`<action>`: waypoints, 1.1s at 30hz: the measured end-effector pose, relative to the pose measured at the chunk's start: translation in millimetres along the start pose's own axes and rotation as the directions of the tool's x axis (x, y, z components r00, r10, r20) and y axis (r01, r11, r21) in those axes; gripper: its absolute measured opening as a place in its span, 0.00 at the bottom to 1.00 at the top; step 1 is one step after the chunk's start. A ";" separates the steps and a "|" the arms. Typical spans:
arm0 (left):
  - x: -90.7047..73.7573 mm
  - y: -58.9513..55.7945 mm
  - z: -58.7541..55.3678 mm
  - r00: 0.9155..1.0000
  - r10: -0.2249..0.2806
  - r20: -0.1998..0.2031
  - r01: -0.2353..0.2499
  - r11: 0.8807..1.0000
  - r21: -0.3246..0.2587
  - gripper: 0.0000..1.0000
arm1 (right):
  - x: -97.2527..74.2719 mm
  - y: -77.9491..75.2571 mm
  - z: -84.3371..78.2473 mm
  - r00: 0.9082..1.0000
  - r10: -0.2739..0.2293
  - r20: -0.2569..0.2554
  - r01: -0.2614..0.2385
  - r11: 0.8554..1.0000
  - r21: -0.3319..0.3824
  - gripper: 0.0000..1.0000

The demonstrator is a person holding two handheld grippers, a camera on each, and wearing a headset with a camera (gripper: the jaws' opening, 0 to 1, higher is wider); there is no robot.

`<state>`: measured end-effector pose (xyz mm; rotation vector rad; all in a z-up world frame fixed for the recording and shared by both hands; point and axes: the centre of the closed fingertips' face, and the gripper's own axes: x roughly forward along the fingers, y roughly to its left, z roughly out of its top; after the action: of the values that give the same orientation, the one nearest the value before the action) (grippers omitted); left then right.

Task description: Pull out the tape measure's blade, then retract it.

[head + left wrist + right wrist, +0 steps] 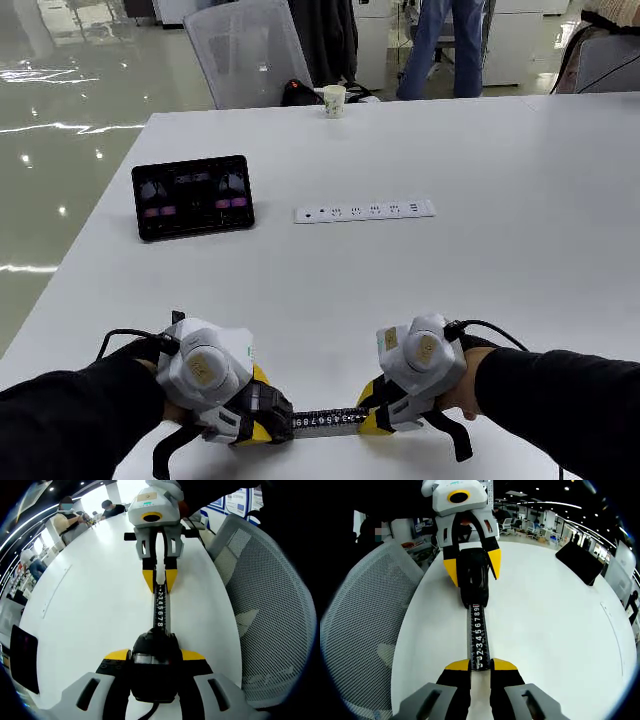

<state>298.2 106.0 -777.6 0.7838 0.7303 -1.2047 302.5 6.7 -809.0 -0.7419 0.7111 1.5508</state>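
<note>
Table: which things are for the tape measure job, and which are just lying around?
For the job:
tape measure
its blade, pulled partway out
left gripper, holding the tape measure
right gripper, pinching the blade's end

Just lying about:
tablet
power strip
paper cup
mesh chair

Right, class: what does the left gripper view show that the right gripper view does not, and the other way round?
Left gripper view: the right gripper seen from the front, pinching the end of the blade. Right gripper view: the left gripper seen from the front, clamped on the black tape measure. Both: the numbered blade stretched between the grippers, the white table, a dark tablet and a mesh chair.
</note>
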 end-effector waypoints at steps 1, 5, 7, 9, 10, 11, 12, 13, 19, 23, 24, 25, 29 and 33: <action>-0.1 -0.1 0.2 1.000 0.000 0.000 0.000 1.000 0.000 0.30 | -0.3 0.0 -0.5 1.000 -0.001 0.000 0.001 1.000 0.000 0.11; -0.1 -0.3 0.2 1.000 -0.001 -0.002 0.001 1.000 0.001 0.30 | -2.0 -0.1 -3.2 1.000 -0.003 -0.003 0.003 1.000 -0.002 0.11; -0.4 -0.5 0.4 1.000 -0.001 -0.002 0.001 1.000 0.001 0.30 | -2.6 -0.1 -4.3 1.000 -0.003 -0.005 0.003 1.000 -0.001 0.11; -1.1 -0.9 0.9 1.000 -0.001 -0.002 0.001 1.000 0.001 0.30 | -3.3 -0.1 -5.5 1.000 -0.004 -0.007 0.004 1.000 -0.001 0.11; -1.3 -1.1 1.2 1.000 -0.001 -0.002 0.001 1.000 0.001 0.30 | -3.8 0.1 -5.8 1.000 -0.004 -0.008 0.004 1.000 -0.001 0.11; -1.5 -1.2 1.3 1.000 -0.001 -0.002 0.001 1.000 0.000 0.30 | -4.1 0.1 -6.3 1.000 -0.004 -0.008 0.004 1.000 -0.001 0.11; -1.6 -1.2 1.4 1.000 -0.001 -0.002 0.001 1.000 0.000 0.30 | -4.3 0.0 -6.8 1.000 -0.004 -0.009 0.004 1.000 -0.001 0.11; -1.8 -1.3 1.4 1.000 -0.002 -0.002 0.002 1.000 0.000 0.30 | -4.8 0.1 -7.6 1.000 -0.005 -0.010 0.005 1.000 -0.001 0.11; -2.3 -1.6 1.2 1.000 -0.003 -0.001 0.003 1.000 -0.001 0.30 | -7.4 0.3 -10.5 1.000 -0.007 -0.012 0.007 1.000 0.001 0.11; -2.2 -1.7 1.2 1.000 -0.003 -0.001 0.003 1.000 -0.001 0.30 | -9.2 -0.3 -13.4 1.000 -0.009 -0.014 0.009 1.000 0.001 0.10; -2.2 -1.7 1.2 1.000 -0.003 -0.001 0.003 1.000 -0.001 0.30 | -9.4 -0.5 -14.0 1.000 -0.009 -0.014 0.009 1.000 0.002 0.10; -2.2 -1.7 1.2 1.000 -0.003 -0.001 0.003 1.000 -0.002 0.30 | -9.8 -0.5 -14.8 1.000 -0.010 -0.015 0.010 1.000 0.002 0.10; -2.2 -1.5 1.1 1.000 -0.002 -0.001 0.002 1.000 -0.002 0.31 | -11.3 -0.5 -16.8 1.000 -0.013 -0.016 0.013 1.000 0.003 0.10; -2.0 -1.5 1.2 1.000 -0.001 -0.001 0.001 1.000 -0.002 0.31 | -12.9 -0.3 -19.1 1.000 -0.016 -0.017 0.016 1.000 0.006 0.10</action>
<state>296.4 105.8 -775.5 0.7820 0.7333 -1.2046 305.1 -16.1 -810.4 -0.7551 0.7209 1.5289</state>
